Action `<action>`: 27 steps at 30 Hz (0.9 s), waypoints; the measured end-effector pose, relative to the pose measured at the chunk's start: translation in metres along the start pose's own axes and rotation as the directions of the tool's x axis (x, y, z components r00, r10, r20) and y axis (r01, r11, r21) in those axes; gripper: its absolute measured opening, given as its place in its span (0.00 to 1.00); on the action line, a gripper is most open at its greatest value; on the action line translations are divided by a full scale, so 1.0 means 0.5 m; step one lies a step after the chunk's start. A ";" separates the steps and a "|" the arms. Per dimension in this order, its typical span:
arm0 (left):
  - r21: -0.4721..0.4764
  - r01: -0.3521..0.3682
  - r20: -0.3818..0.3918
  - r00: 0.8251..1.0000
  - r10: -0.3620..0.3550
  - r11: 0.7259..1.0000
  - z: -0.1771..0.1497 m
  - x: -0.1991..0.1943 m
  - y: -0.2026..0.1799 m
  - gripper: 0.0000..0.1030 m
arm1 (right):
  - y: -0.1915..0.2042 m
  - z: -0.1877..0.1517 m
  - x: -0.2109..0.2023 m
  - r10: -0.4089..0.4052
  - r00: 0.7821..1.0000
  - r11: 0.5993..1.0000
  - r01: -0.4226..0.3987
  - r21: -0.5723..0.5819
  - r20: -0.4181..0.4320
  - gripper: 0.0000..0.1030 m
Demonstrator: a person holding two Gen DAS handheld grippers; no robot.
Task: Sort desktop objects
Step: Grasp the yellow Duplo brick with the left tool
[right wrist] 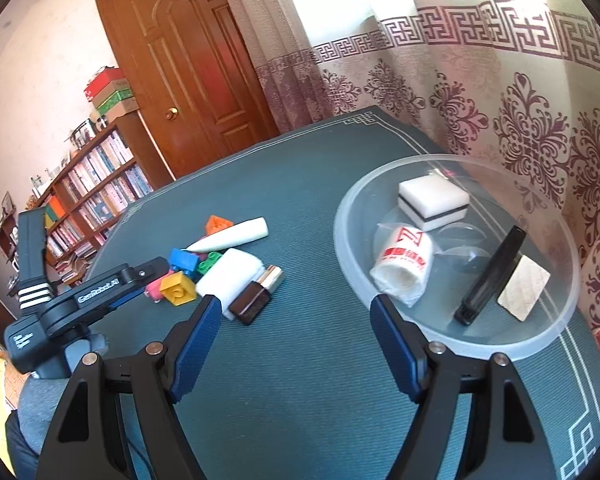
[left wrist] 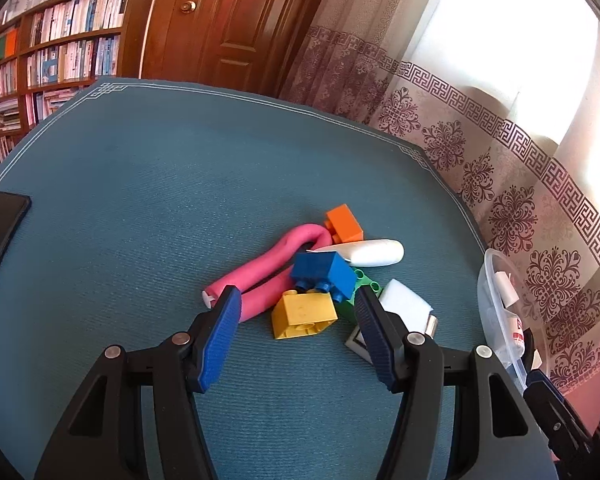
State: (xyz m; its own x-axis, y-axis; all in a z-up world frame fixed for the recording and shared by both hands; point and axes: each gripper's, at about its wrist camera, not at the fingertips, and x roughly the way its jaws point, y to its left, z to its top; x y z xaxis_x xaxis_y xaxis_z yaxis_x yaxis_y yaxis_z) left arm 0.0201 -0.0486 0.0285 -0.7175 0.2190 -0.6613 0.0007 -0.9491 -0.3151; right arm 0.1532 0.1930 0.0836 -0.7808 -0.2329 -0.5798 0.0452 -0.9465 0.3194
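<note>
A pile lies on the teal mat (left wrist: 140, 200): a yellow brick (left wrist: 303, 315), a blue brick (left wrist: 324, 272), an orange brick (left wrist: 344, 224), a green brick (left wrist: 364, 282), a pink foam tube (left wrist: 268, 268), a white tapered piece (left wrist: 374, 253) and a white sponge (left wrist: 406, 308). My left gripper (left wrist: 296, 304) is open, its jaws on either side of the yellow brick, just short of it. My right gripper (right wrist: 296, 312) is open and empty above the mat, between the pile (right wrist: 204, 268) and a clear bowl (right wrist: 548, 344).
The clear bowl holds a white block (right wrist: 434, 202), a wrapped roll (right wrist: 404, 268), a black bar (right wrist: 492, 276) and a beige pad (right wrist: 524, 288). A dark box (right wrist: 256, 300) lies by the sponge. A black object (left wrist: 0, 224) lies at the mat's left edge. Curtain stands behind.
</note>
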 end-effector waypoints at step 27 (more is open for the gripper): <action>0.163 0.046 -0.036 0.999 -0.041 0.986 -0.025 0.040 -0.008 0.39 | 0.081 -0.046 0.083 0.057 0.991 0.998 -0.061 -0.028 -0.122 0.78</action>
State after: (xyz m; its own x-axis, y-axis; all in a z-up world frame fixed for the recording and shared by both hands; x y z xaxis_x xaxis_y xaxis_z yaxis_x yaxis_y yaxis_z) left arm 0.0146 -0.0376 0.0080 -0.6916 0.2652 -0.6718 -0.1457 -0.9622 -0.2299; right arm 0.1368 0.1399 0.0553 -0.6951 -0.3121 -0.6477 0.1103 -0.9365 0.3329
